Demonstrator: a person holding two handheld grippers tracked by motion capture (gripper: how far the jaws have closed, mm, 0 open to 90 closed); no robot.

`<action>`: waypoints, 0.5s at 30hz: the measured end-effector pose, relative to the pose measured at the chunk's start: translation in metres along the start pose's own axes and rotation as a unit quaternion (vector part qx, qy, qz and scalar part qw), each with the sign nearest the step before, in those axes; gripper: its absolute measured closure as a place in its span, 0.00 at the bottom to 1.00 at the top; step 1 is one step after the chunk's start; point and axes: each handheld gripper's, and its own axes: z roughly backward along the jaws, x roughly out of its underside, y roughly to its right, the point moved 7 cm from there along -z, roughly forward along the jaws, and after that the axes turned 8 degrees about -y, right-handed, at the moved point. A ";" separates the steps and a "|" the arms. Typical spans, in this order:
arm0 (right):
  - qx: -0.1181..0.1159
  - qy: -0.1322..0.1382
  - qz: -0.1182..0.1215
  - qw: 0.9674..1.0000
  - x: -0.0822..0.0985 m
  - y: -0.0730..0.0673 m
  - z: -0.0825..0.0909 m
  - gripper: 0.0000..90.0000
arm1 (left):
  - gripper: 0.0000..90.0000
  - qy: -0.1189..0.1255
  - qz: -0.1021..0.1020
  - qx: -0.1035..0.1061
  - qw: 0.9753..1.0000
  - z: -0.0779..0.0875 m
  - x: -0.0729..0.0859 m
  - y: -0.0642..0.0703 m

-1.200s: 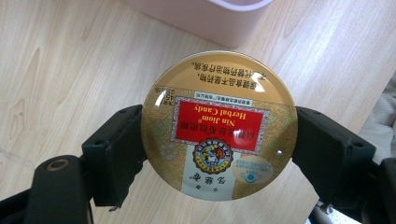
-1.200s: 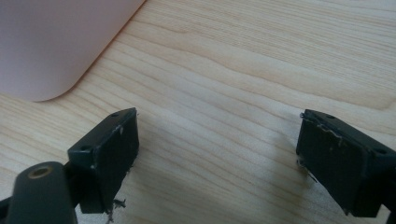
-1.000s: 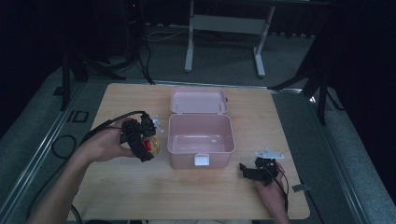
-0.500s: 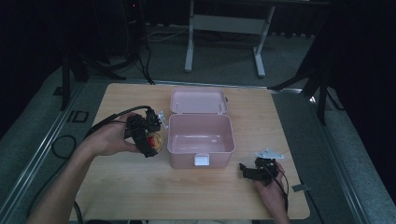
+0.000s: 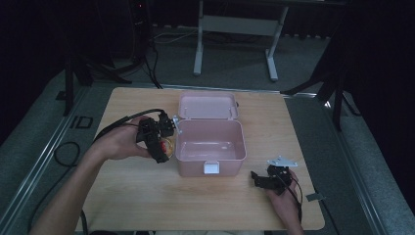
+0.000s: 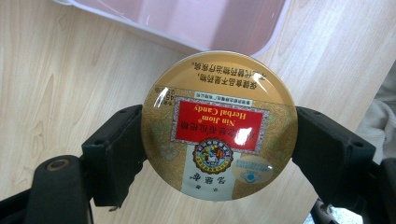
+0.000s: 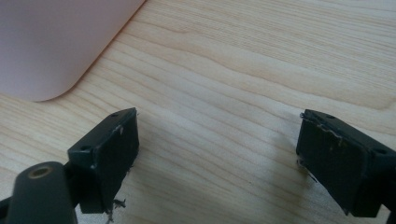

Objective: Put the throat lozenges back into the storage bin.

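A round gold candy tin point(image 6: 219, 123) with a red "Herbal Candy" label sits clamped between the jaws of my left gripper point(image 6: 219, 140). In the high view that gripper point(image 5: 164, 142) holds the tin point(image 5: 166, 146) in the air just left of the open pink box point(image 5: 210, 142), close to its left wall. The box's lid point(image 5: 208, 106) lies folded back behind it and the inside looks bare. My right gripper point(image 5: 262, 179) rests low over the table near the front right, jaws open with only wood between them point(image 7: 217, 158).
The wooden table point(image 5: 147, 196) ends close behind my right hand at the front edge. A white latch point(image 5: 211, 168) sticks out of the box's front wall. A corner of the pink box point(image 7: 51, 46) lies just ahead-left of the right gripper. Cables trail off the table's left side.
My left gripper has carried the tin to the right, from mid-left of the table up to the box's left wall. The right gripper has stayed put.
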 end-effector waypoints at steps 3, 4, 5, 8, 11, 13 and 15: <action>0.000 0.000 0.000 1.000 0.000 0.000 0.000 0.14 | 0.23 -0.005 -0.003 0.001 1.000 -0.001 -0.002 0.000; 0.000 0.000 0.000 1.000 0.000 0.000 0.000 0.14 | 0.23 -0.004 -0.002 0.001 1.000 -0.001 -0.002 0.000; 0.000 0.000 0.000 1.000 0.000 0.000 0.000 0.14 | 0.23 -0.006 -0.003 0.002 1.000 -0.001 -0.003 -0.001; 0.000 0.000 0.000 1.000 0.000 0.000 0.000 0.14 | 0.23 -0.008 -0.003 -0.001 1.000 -0.001 -0.005 -0.001; 0.000 0.000 0.000 1.000 0.000 0.000 0.000 0.14 | 0.23 -0.009 -0.005 -0.002 1.000 0.001 -0.007 -0.002; 0.000 0.000 0.001 1.000 0.000 0.000 0.000 0.14 | 0.23 -0.010 -0.008 -0.003 1.000 0.002 -0.009 -0.001; 0.000 0.000 0.001 1.000 0.000 0.000 0.000 0.14 | 0.23 -0.012 -0.008 -0.004 1.000 0.002 -0.011 -0.001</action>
